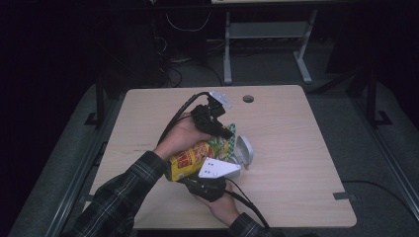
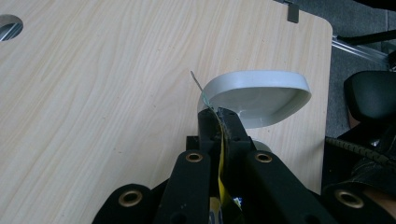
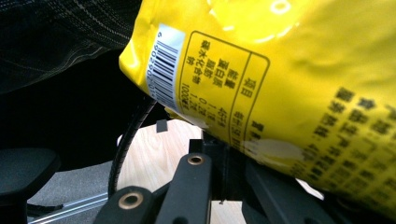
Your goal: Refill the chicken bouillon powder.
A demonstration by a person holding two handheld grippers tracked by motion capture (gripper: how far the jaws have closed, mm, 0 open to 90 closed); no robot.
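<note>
From the high view, you hold a yellow snack bag [image 1: 197, 159] above the table [image 1: 296, 148] between both tools, just beside a white bowl [image 1: 244, 151]. Your left gripper [image 1: 217, 126] takes the upper end, your right gripper [image 1: 210, 183] the lower. The bag looks light, soft and crinkly, likely slippery, its contents easily crushed; pinch the flat seams, not the puffed middle.

In the left gripper view, the jaws are clenched on a thin yellow edge of the bag [image 2: 222, 154], with the bowl [image 2: 257, 95] right behind.

In the right gripper view, the bag [image 3: 261, 74] covers the jaw tips, so you cannot tell their grip.
</note>
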